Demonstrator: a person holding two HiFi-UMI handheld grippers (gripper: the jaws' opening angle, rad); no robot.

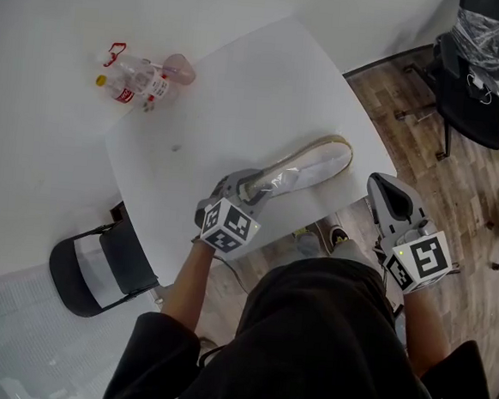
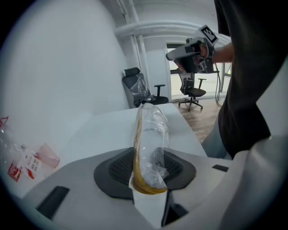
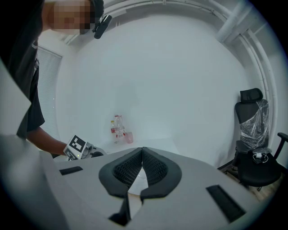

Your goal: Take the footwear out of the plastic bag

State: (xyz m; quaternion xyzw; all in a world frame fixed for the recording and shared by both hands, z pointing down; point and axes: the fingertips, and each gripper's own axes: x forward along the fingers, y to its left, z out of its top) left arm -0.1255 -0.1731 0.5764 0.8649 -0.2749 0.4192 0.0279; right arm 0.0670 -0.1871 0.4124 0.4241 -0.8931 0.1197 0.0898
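Note:
A flat pale slipper with a tan rim, wrapped in a clear plastic bag (image 1: 308, 163), lies on the white table (image 1: 241, 90) near its front edge. My left gripper (image 1: 249, 184) is at the slipper's near end. In the left gripper view the bagged slipper (image 2: 150, 134) stands edge-on between the dark pads (image 2: 117, 168), and the left gripper (image 2: 148, 168) is shut on it. My right gripper (image 1: 388, 190) hangs beyond the table's right edge, above the floor. In its own view the right gripper (image 3: 142, 166) has its pads touching and nothing between them.
Several plastic bottles (image 1: 139, 78) and a pink cup (image 1: 181, 67) stand at the table's far left corner. A dark chair (image 1: 98, 264) sits by the near left side. Black office chairs (image 1: 469, 83) stand on the wood floor at the right.

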